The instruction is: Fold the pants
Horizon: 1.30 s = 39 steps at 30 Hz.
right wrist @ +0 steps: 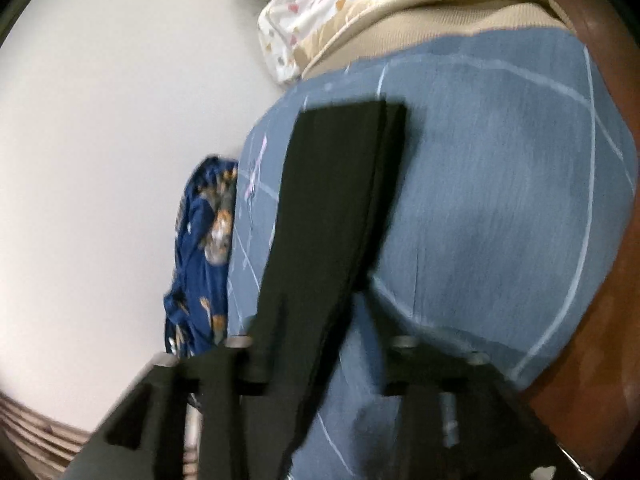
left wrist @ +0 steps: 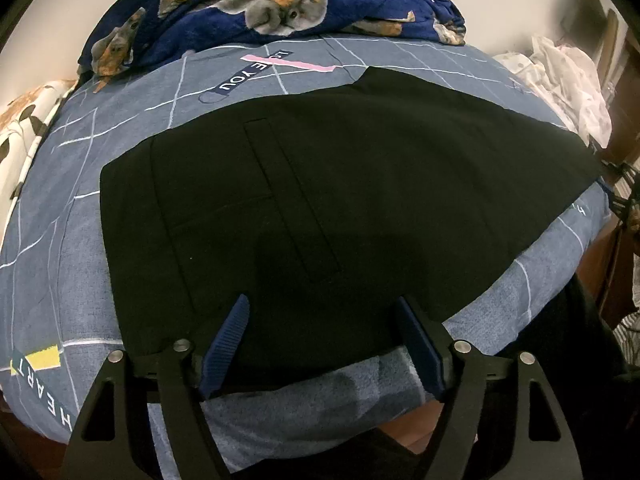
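Black pants lie flat across a blue-grey bedsheet, waist end to the left, a back pocket outline showing. My left gripper is open, its blue-padded fingers spread just over the near edge of the pants, holding nothing. In the right wrist view the pants run away as a long black strip over the sheet. My right gripper is blurred and the cloth covers its fingertips, so its state is unclear.
A dark blue dog-print blanket is heaped at the far side of the bed, also in the right wrist view. White patterned cloth lies at the right. A white wall and wooden bed frame border the bed.
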Motion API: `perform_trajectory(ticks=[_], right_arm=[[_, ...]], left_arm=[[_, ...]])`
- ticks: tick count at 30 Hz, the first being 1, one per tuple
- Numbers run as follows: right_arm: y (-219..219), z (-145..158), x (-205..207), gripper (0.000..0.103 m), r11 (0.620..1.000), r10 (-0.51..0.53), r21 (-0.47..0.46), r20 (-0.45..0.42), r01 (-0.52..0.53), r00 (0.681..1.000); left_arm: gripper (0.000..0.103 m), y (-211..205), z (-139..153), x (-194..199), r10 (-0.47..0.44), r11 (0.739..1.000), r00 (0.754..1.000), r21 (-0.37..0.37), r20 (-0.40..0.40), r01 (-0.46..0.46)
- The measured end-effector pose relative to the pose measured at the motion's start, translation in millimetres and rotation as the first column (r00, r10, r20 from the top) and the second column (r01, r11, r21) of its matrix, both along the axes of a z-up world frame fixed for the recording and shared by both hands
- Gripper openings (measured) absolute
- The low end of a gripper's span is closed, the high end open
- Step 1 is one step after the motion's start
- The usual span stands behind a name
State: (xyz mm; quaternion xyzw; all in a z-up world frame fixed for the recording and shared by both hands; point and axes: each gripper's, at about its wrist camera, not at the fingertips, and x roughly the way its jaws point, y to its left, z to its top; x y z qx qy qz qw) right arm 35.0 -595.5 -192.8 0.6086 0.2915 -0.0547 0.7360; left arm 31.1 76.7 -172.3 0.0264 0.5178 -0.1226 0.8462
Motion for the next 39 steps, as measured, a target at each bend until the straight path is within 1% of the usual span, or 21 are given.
perform_trajectory(ticks=[2, 3, 4, 5, 7, 9, 11, 13, 14, 16, 19, 21, 23, 24, 25, 26, 28, 30, 35, 37, 39], right_arm=[[-6, 2, 5, 0.039, 1.000, -0.003, -0.012, -0.002, 0.003, 1.000], [-9, 2, 8, 0.031, 1.000, -0.003, -0.019, -0.010, 0.003, 1.000], [-10, 2, 10, 0.008, 1.000, -0.003, -0.029, -0.030, 0.002, 1.000], [-11, 0, 12, 0.007, 0.999, 0.000, -0.040, -0.063, -0.002, 0.998], [-12, -2, 12, 0.007, 0.999, 0.000, -0.051, -0.082, -0.004, 0.997], [-8, 2, 12, 0.007, 0.995, 0.007, -0.102, -0.097, -0.017, 0.995], [-10, -6, 9, 0.005, 0.997, 0.001, -0.071, -0.084, -0.007, 0.997], [-17, -18, 3, 0.005, 1.000, -0.016, 0.016, -0.050, 0.016, 0.999], [-18, -19, 3, 0.006, 1.000, -0.011, 0.023, -0.043, 0.012, 0.999], [-19, -12, 3, 0.011, 1.000, 0.002, -0.020, -0.050, -0.003, 0.999], [-24, -13, 5, 0.018, 1.000, -0.012, 0.024, -0.045, 0.013, 0.999], [-29, -10, 10, 0.021, 0.999, -0.030, 0.018, -0.048, 0.031, 0.998], [-31, -9, 15, 0.022, 0.999, -0.035, 0.011, -0.057, 0.035, 0.998], [-32, -10, 16, 0.024, 0.998, -0.047, 0.027, -0.059, 0.049, 0.997], [-33, -10, 15, 0.029, 0.998, -0.053, 0.039, -0.057, 0.056, 0.997], [-32, -8, 14, 0.031, 0.997, -0.058, 0.047, -0.050, 0.060, 0.997], [-31, -2, 8, 0.045, 0.997, -0.073, 0.022, -0.044, 0.074, 0.996], [-32, 0, -2, 0.055, 0.995, -0.089, 0.033, -0.021, 0.090, 0.996], [-39, 1, -3, 0.059, 0.995, -0.094, 0.034, -0.024, 0.095, 0.995], [-39, 3, 3, 0.070, 0.995, -0.099, 0.029, -0.021, 0.099, 0.995], [-37, 7, 14, 0.077, 0.996, -0.084, 0.012, -0.015, 0.084, 0.996]], left_arm=[[0.077, 1, 0, 1, -0.001, 1.000, 1.000, 0.000, 0.000, 0.001], [0.077, 1, 0, 1, -0.001, 1.000, 1.000, 0.001, 0.001, 0.001], [0.077, 1, 0, 1, -0.002, 1.000, 1.000, 0.000, 0.000, 0.002], [0.077, 1, 0, 1, -0.002, 1.000, 1.000, -0.001, 0.000, 0.002], [0.077, 1, 0, 1, -0.002, 1.000, 1.000, 0.000, -0.001, 0.002], [0.078, 1, -1, 1, -0.001, 1.000, 1.000, -0.001, -0.001, 0.001], [0.079, 0, -1, 2, -0.004, 1.000, 1.000, -0.001, -0.001, 0.004], [0.080, 0, -1, 3, -0.008, 1.000, 1.000, 0.002, -0.002, 0.008], [0.080, -1, -1, 3, -0.007, 1.000, 1.000, 0.002, -0.001, 0.007], [0.081, -1, -1, 3, -0.007, 1.000, 1.000, -0.001, -0.001, 0.007], [0.082, -1, -1, 3, -0.007, 1.000, 1.000, 0.000, 0.001, 0.007], [0.082, -1, -1, 3, -0.004, 1.000, 1.000, -0.001, 0.002, 0.004], [0.082, -1, -2, 3, 0.000, 1.000, 1.000, -0.004, 0.005, 0.000], [0.083, -1, -2, 3, 0.001, 1.000, 1.000, -0.003, 0.006, -0.001], [0.083, -1, -2, 3, 0.000, 1.000, 1.000, -0.004, 0.005, 0.000], [0.083, -1, -2, 4, 0.001, 1.000, 1.000, -0.005, 0.004, -0.001], [0.083, -1, -2, 4, 0.001, 1.000, 1.000, -0.007, 0.004, -0.001], [0.084, -1, -2, 4, 0.002, 1.000, 1.000, -0.010, 0.005, -0.002], [0.086, -1, -2, 5, -0.001, 1.000, 1.000, -0.005, 0.010, 0.001], [0.086, 0, -2, 5, 0.003, 1.000, 1.000, -0.008, 0.010, -0.003], [0.086, 0, -2, 6, 0.011, 1.000, 1.000, -0.013, 0.010, -0.011]])
